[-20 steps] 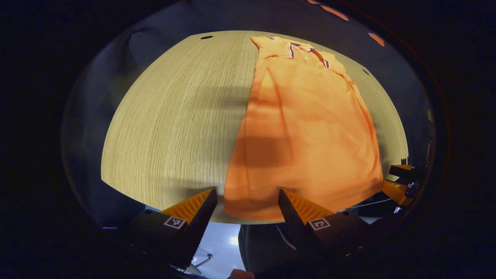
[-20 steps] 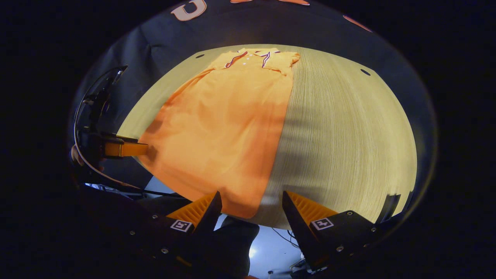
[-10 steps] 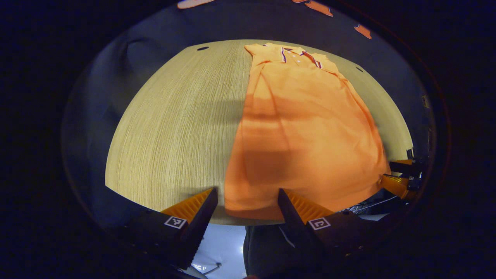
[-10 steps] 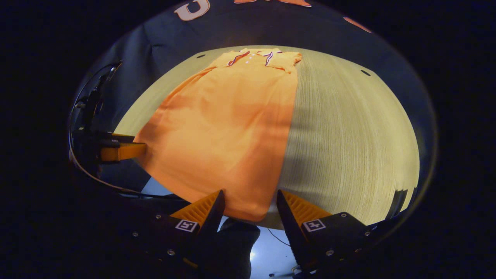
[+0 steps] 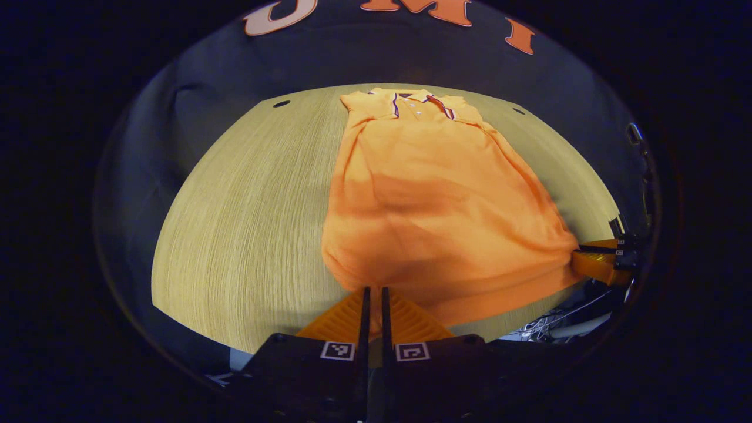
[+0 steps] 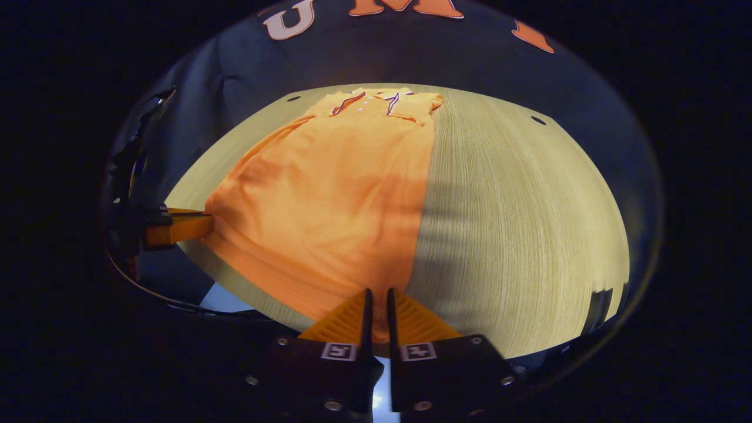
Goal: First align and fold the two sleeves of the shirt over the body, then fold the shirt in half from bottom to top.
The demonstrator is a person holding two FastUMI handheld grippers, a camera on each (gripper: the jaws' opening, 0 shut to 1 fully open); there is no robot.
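We see an orange polo shirt (image 5: pixel 435 200) lying lengthwise on the wooden table (image 5: pixel 247 211), collar at the far end, hem at the near edge. The collar (image 5: pixel 414 104) has dark and white trim and a short button placket. Both sleeves look already folded in over the body, so the shirt reads as a long narrow panel.

In the left gripper view, the left gripper (image 5: pixel 372 291) sits at the near left corner of the hem. Its fingers are drawn nearly together, with only a thin slit between them, and the orange cloth runs right down to the tips; we take it that the hem is pinched there. The fabric bunches and lifts slightly around that corner, with soft creases spreading across the lower body.

In the right gripper view, the right gripper (image 6: pixel 376 292) is at the near right corner of the hem, fingers likewise pressed close with cloth at the tips. The right edge of the shirt runs straight away from it toward the collar (image 6: pixel 376 100).

Each view catches the other gripper off to the side, at the opposite hem corner, touching the cloth: the right one at the right in the left gripper view (image 5: pixel 578 258), the left one at the left in the right gripper view (image 6: pixel 208 226).

Two small dark holes (image 5: pixel 281 103) mark the far part of the tabletop, left and right of the shirt. The table (image 6: pixel 517 223) to the right of the shirt is bare wood.
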